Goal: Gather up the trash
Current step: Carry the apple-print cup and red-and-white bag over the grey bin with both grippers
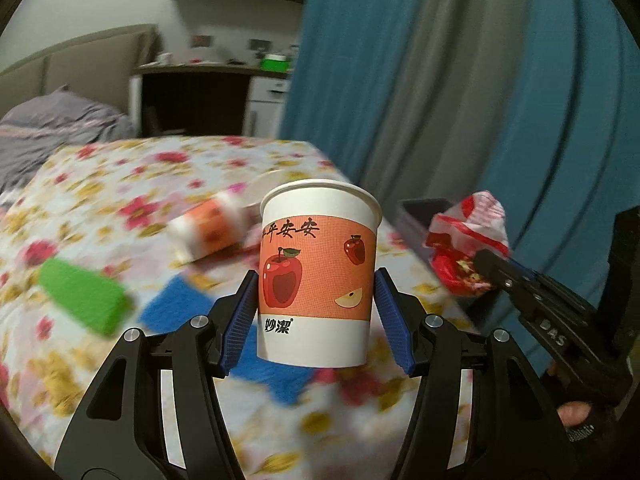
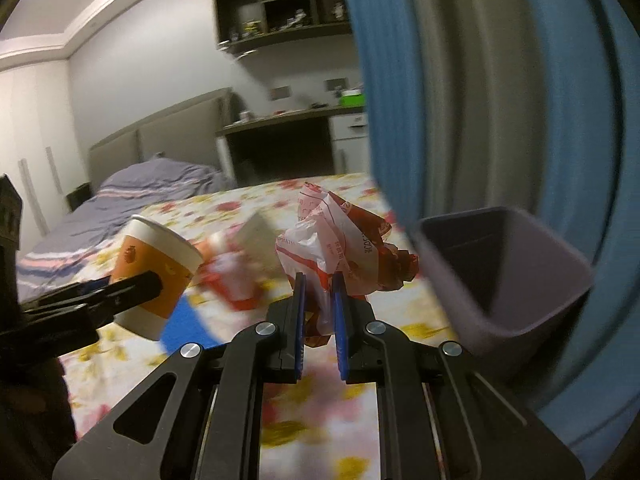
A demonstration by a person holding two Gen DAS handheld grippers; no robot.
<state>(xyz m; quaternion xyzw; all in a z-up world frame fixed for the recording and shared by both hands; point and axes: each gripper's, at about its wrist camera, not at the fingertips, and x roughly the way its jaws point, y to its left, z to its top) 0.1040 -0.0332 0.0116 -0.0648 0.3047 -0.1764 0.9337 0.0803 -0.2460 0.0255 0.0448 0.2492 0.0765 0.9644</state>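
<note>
My left gripper (image 1: 316,284) is shut on a white paper cup (image 1: 318,276) with an orange apple-print band, held upright above the flowered tablecloth (image 1: 120,184). The same cup (image 2: 154,264) shows tilted at the left of the right wrist view. My right gripper (image 2: 319,280) is shut on a crumpled red-and-white plastic wrapper (image 2: 344,240), which also appears at the right of the left wrist view as the wrapper (image 1: 468,240). A grey-purple bin (image 2: 512,280) stands open just right of the wrapper. Another paper cup (image 1: 212,232) lies on its side on the cloth behind.
A green block (image 1: 80,300) and a blue cloth patch (image 1: 180,308) lie on the tablecloth. Blue and grey curtains (image 1: 460,80) hang at the right. A bed with a grey cover (image 2: 132,200), a desk and wall shelves fill the room behind.
</note>
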